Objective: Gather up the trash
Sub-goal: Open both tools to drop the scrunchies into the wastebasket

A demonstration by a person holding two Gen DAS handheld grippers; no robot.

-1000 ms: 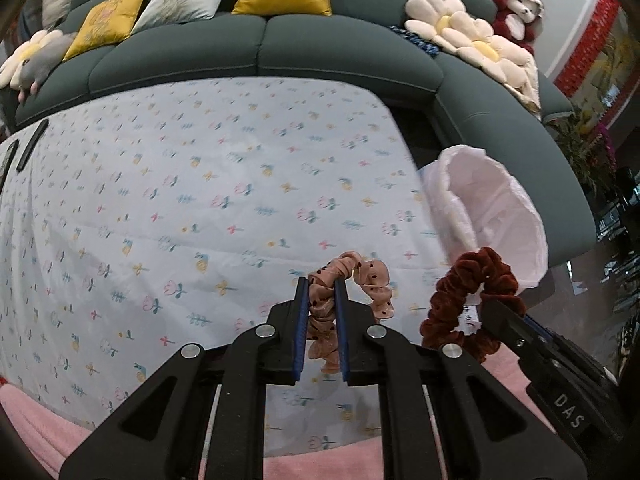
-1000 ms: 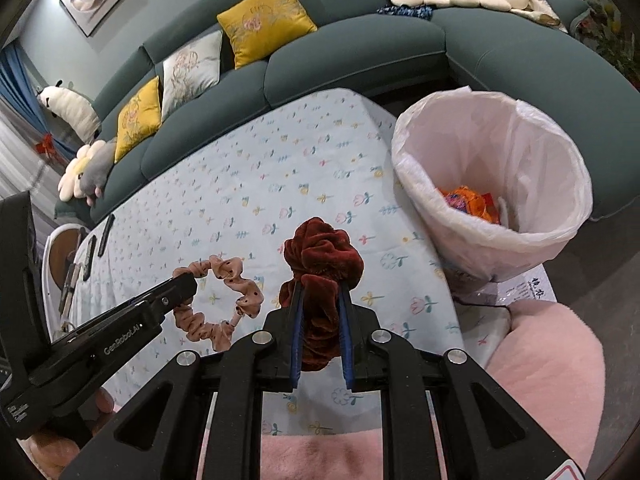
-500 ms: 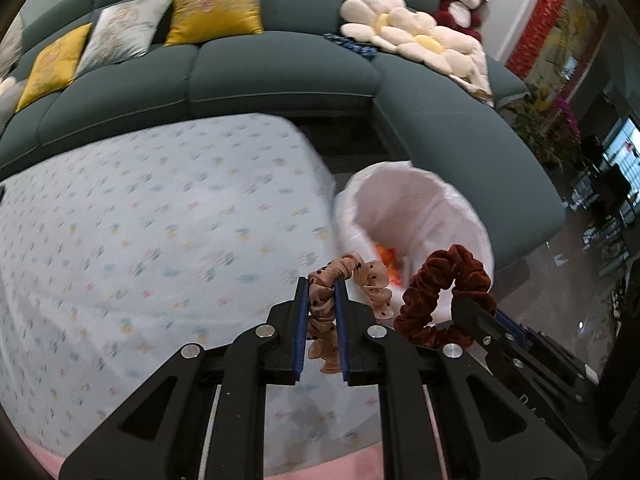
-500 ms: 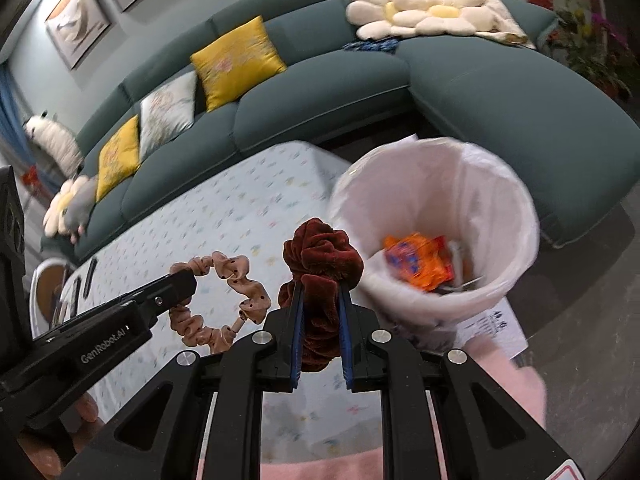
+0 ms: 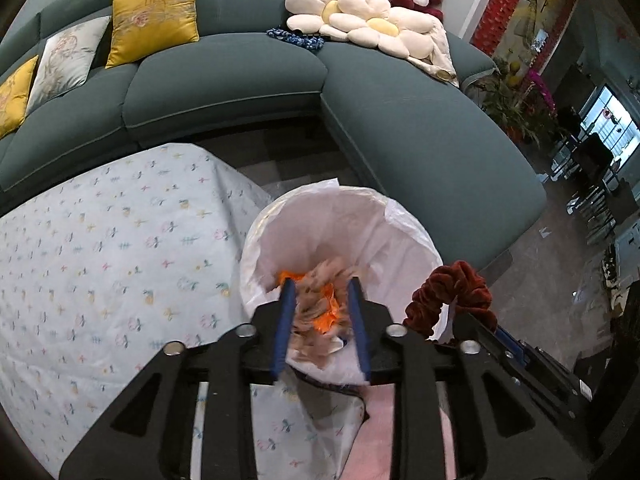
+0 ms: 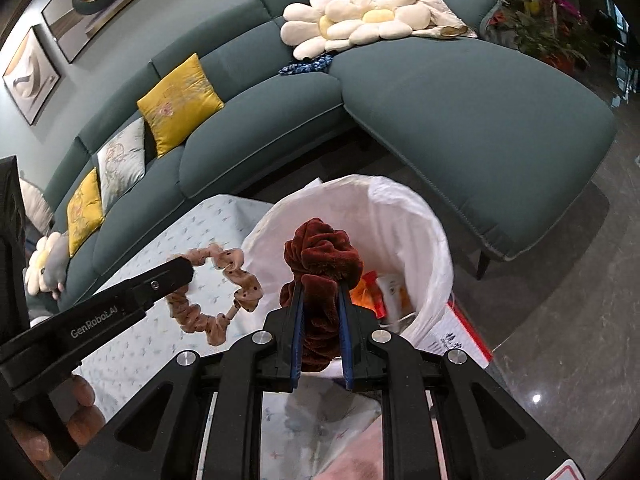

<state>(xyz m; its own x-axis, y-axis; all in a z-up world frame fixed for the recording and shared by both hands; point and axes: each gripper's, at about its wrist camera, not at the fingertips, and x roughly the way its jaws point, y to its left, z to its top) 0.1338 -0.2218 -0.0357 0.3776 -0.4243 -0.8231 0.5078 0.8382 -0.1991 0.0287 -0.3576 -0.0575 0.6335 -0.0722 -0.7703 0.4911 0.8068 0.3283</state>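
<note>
Pink scrunchie [image 6: 216,292] sharp only from right wrist; left gripper [image 5: 320,324] opening, right gripper [image 6: 320,334] pinching maroon scrunchie [image 6: 322,258].

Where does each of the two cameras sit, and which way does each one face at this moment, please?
Left wrist: on the left gripper, looking down into the lined bin; its jaws are opening around the blurred pink scrunchie.
Right wrist: on the right gripper, shut on the dark red scrunchie, facing the same bin; fingers show lower left.
Shared: bin, both scrunchies, sofa, floral tablecloth.
</note>
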